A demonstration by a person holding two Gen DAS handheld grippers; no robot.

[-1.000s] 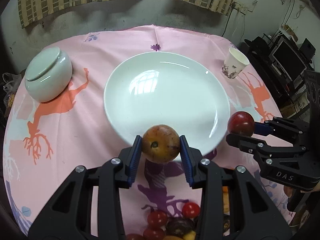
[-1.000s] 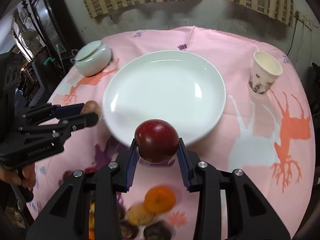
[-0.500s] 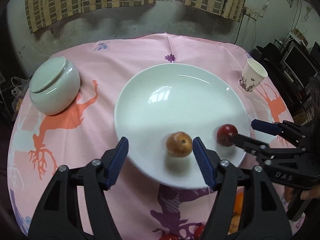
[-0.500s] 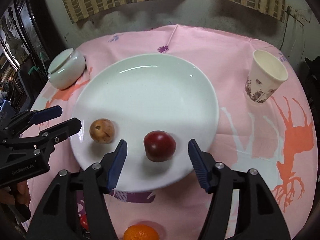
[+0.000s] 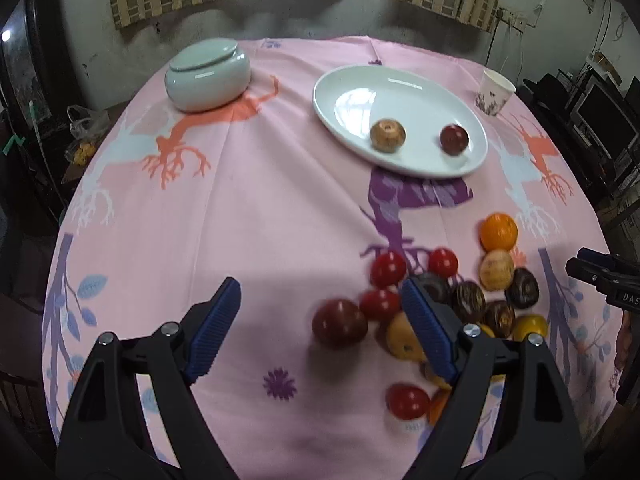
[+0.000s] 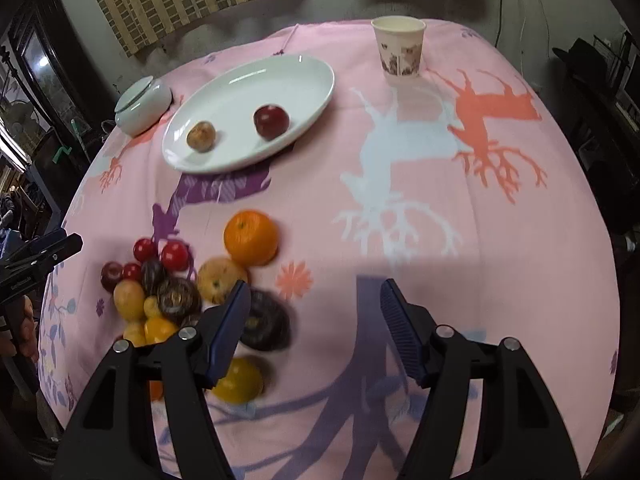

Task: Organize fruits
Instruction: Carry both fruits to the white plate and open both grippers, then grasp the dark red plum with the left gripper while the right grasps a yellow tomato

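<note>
Both grippers hang over the fruit pile (image 6: 172, 292) with nothing between the jaws: the left gripper (image 5: 320, 320) is spread wide and opening, and the right gripper (image 6: 314, 320) is about half open and opening too.

The plate (image 5: 348, 80) sits beyond the pile and already has a brown fruit (image 5: 387, 135) and a red plum (image 5: 454, 139) on it, apart from each other.

Next step looks like grabbing one more piece each. I'd go for the outliers: the dark red fruit (image 5: 339, 323) on the left edge of the pile, and the orange (image 6: 251, 237) on the plate side. Come down straight, since the rest of the pile is touching and round stuff rolls.

A lidded pot (image 5: 208, 74) sits left of the plate and a paper cup (image 6: 399, 46) right of it, both clear of the path.
</note>
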